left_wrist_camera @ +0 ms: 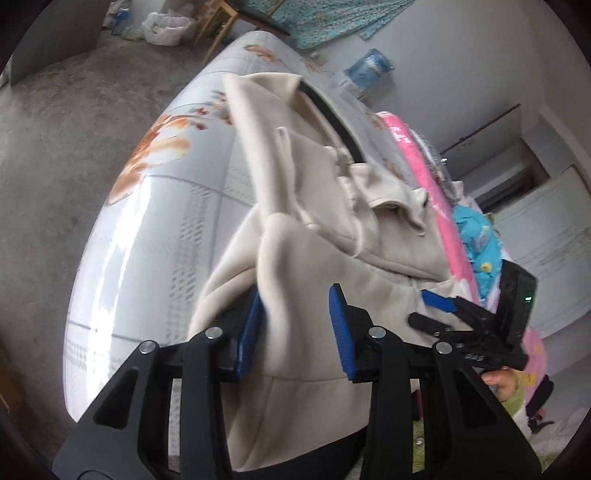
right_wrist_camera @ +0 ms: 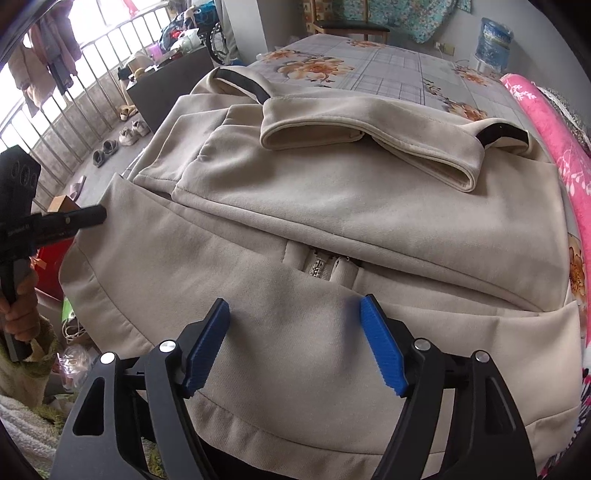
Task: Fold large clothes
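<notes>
A large beige jacket (right_wrist_camera: pixel 332 206) with black trim and a front zipper (right_wrist_camera: pixel 321 267) lies on the bed (right_wrist_camera: pixel 406 70), its sleeves folded across the body. My right gripper (right_wrist_camera: pixel 295 310) is open, its blue pads (right_wrist_camera: pixel 205 354) hovering over the jacket's near hem. In the left wrist view the jacket (left_wrist_camera: pixel 314 229) is bunched, and my left gripper (left_wrist_camera: pixel 295 314) is open with a fold of beige fabric between its blue pads (left_wrist_camera: pixel 341 332). The right gripper (left_wrist_camera: pixel 454 314) shows at the jacket's right edge there. The left gripper (right_wrist_camera: pixel 88 216) shows at the jacket's left edge in the right wrist view.
The bed has a floral grey sheet (left_wrist_camera: pixel 159 206). A pink blanket (right_wrist_camera: pixel 546 129) lies along the right side. A water jug (right_wrist_camera: pixel 493 40) and wooden chair (right_wrist_camera: pixel 351 26) stand beyond the bed. Shoes (right_wrist_camera: pixel 122 140) and a railing (right_wrist_camera: pixel 92 85) are on the left. Concrete floor (left_wrist_camera: pixel 55 166) borders the bed.
</notes>
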